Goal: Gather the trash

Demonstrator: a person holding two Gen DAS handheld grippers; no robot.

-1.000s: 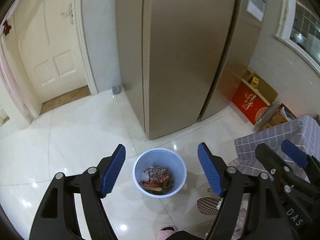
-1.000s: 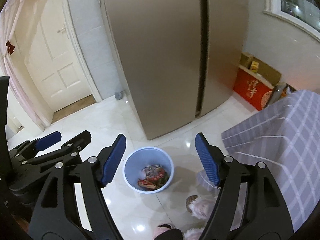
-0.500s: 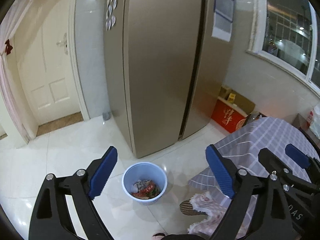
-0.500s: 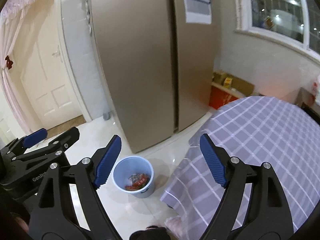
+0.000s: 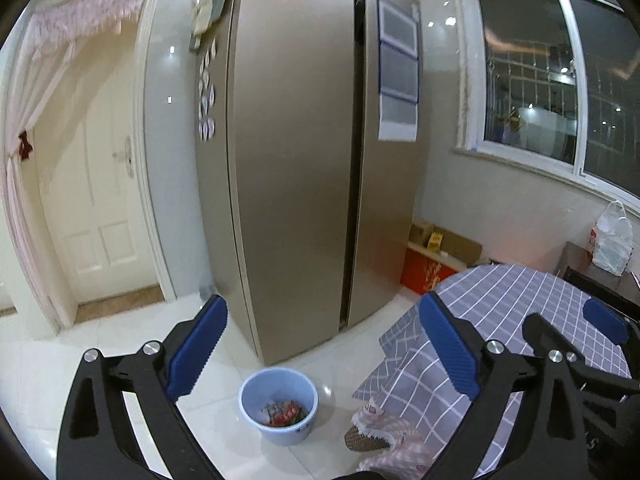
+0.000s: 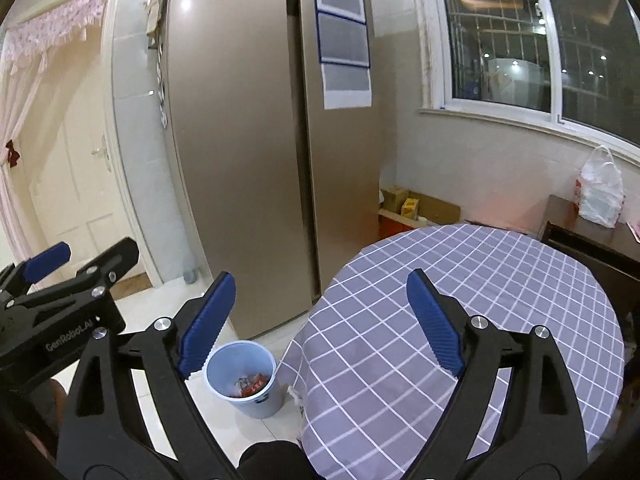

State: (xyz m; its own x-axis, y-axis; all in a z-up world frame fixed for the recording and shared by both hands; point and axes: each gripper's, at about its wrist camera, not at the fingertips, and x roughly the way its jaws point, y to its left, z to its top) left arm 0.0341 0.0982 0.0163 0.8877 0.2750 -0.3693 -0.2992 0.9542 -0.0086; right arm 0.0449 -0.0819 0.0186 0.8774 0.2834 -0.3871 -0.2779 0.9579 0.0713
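- Now both grippers are spread wide with nothing between the blue pads. The left gripper [image 5: 324,352] and the right gripper [image 6: 320,324] have just been opening.
- Just below them on the white floor stands the blue trash bin [image 5: 279,410], with red and grey wrappers [image 5: 282,413] already inside.
- Beside the bin, a pink slipper [image 5: 380,436] pokes out under the round table with the checked cloth [image 6: 460,320]. No trash shows on that cloth.
- Farther back, a white plastic bag [image 6: 598,196] sits on a dark cabinet [image 6: 568,220].
- I think this is the step between drops, so next is finding more trash.
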